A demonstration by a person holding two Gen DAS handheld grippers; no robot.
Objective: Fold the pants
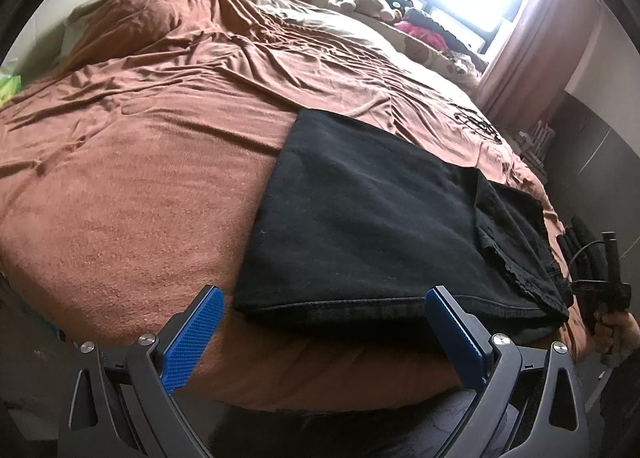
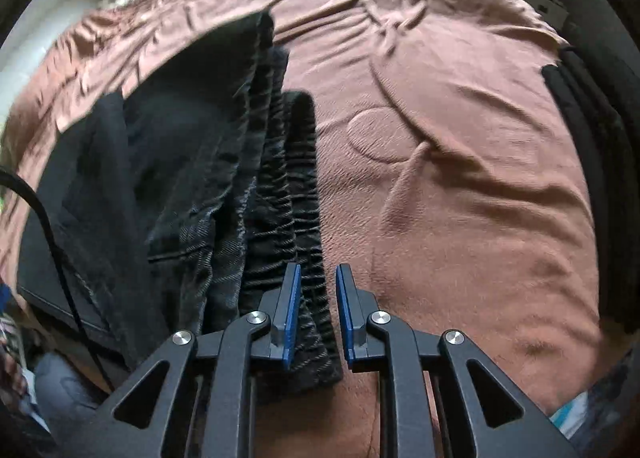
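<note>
Black pants (image 1: 360,225) lie folded at the bed's (image 1: 120,185) near edge; my left tool (image 1: 320,322) spread, right tool (image 2: 318,312) slightly parted over the waistband (image 2: 292,193).

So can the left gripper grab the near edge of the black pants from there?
Probably yes. The left gripper is wide open, the folded edge of the pants lies right between its fingers, and nothing on the blanket blocks it.

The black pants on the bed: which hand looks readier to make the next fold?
Probably the right. The right gripper has its fingers slightly apart straddling the pants' gathered waistband. The left gripper hangs wide open short of the near folded edge, gripping nothing.
</note>
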